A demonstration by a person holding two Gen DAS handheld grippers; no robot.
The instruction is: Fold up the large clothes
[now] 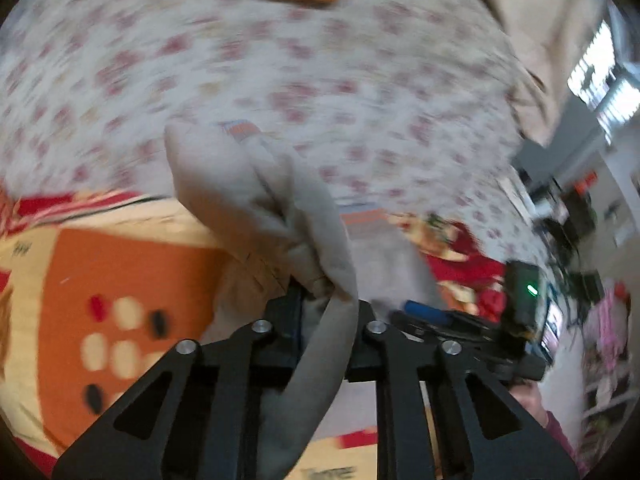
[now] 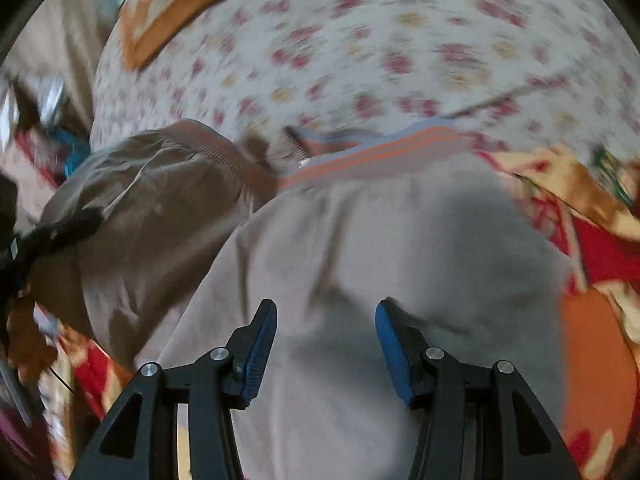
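Note:
A large beige garment (image 2: 360,264) with an orange and grey striped band (image 2: 372,160) lies on a bed. In the left wrist view my left gripper (image 1: 326,304) is shut on a bunched fold of the beige garment (image 1: 256,196), and lifts it above the bed. In the right wrist view my right gripper (image 2: 326,344) is open and empty, its blue pads (image 2: 258,352) just above the flat beige cloth. The right gripper also shows at the right of the left wrist view (image 1: 432,314). Both views are motion-blurred.
The bed has a white floral sheet (image 1: 320,80) and a red, orange and yellow patterned blanket (image 1: 112,300). An orange pillow (image 2: 168,12) lies at the bed's far side. Room furniture and a window (image 1: 600,76) are at the right of the left wrist view.

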